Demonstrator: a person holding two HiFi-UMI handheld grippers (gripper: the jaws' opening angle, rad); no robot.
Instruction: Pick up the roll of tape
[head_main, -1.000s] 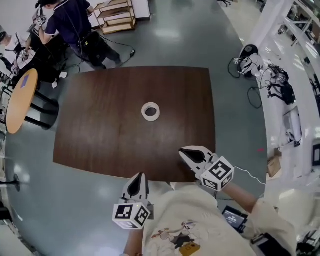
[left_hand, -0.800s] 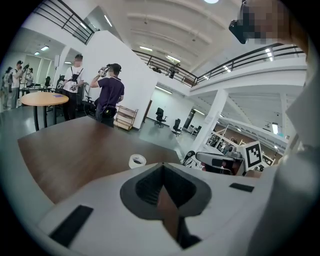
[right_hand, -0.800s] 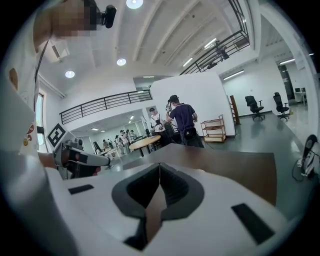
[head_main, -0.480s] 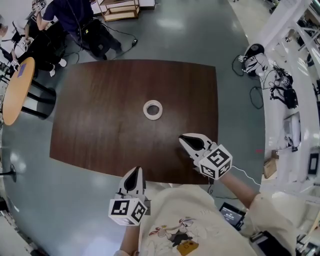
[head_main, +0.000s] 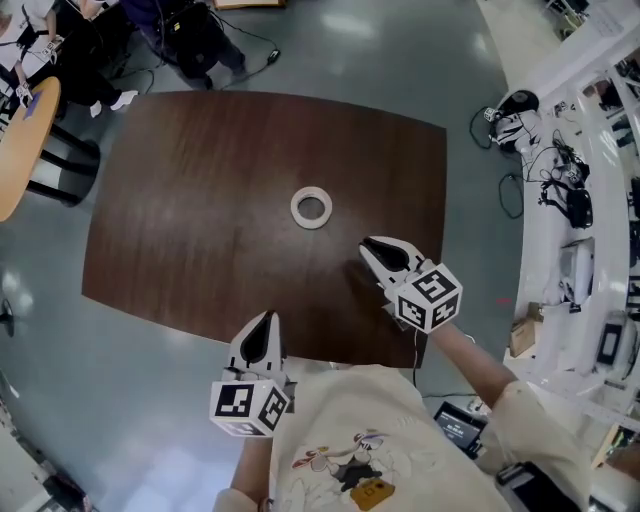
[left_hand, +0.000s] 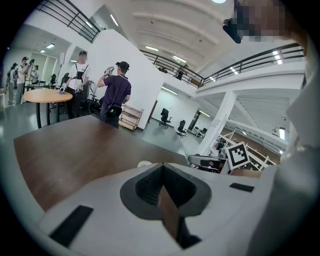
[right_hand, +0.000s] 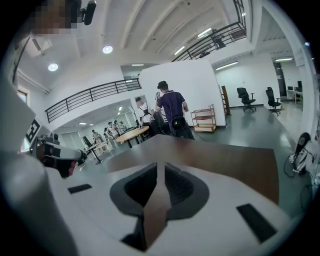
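So the roll of tape (head_main: 311, 207) is lying flat on the dark wooden table (head_main: 180, 250), roughly mid-table and a touch toward the right side, with nothing touching it. In the left gripper view it's just a pale sliver (left_hand: 144, 163) peeking over the gripper's nose.

The right gripper (head_main: 366, 243) is out over the near right part of the table, pointing toward the tape but well short of it. Its jaws are opening, with only a thin slit between them so far in the right gripper view (right_hand: 160, 165), and nothing is in that slit (just tabletop beyond it).

The left gripper (head_main: 265, 318) sits back at the near edge of the table, further from the tape than the right one. Its jaws are pressed together at the tips (left_hand: 161, 165) and hold nothing.

In the background, a person in a dark shirt (right_hand: 171, 107) stands beyond the far end of the table, next to a round wooden table (right_hand: 132, 133) and a small wooden shelf unit (right_hand: 202, 119).
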